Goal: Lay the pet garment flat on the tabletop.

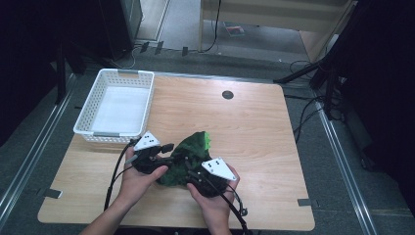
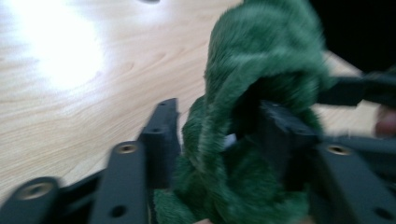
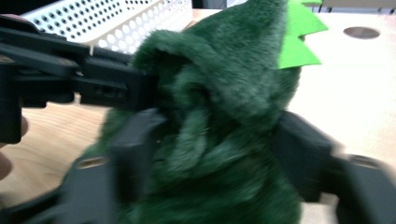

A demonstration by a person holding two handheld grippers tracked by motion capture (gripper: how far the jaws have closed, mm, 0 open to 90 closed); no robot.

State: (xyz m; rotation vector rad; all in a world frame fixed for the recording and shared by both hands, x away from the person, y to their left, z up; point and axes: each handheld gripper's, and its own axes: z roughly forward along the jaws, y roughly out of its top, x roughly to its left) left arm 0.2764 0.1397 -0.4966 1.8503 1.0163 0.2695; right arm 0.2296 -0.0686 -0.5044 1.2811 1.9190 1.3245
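Basket (image 1: 117, 105), white and perforated, sits at the far left of the bench (image 1: 254, 127), just beyond the left hand.

Left tongs (image 1: 164, 157): held at near centre-left, tips pointing right into the green plush toy (image 1: 188, 156). In the left gripper view the jaws stand partly spread with a fold of the fur (image 2: 252, 116) between them; the right-hand jaw is buried in the pile, the other stands just beside it. Blur prevents saying that the pads press, so I read this as no firm pinch.

Toy: a dark green furry bundle with bright green felt spikes (image 3: 299, 37) on its far end, lying on the bench at near centre, between the two tongs and touching both. Long axis runs roughly from near to far, slanting a little right.

Right tongs (image 1: 193, 174): at the toy's near right end, tips pointing left and away. In the right gripper view the jaws straddle the body of the plush (image 3: 210, 154), half spread, fur bulging between them; contact likely, grip uncertain.

Judgement: both hands are equally near; the basket lies far-left of the toy, so the left side leads any carry.
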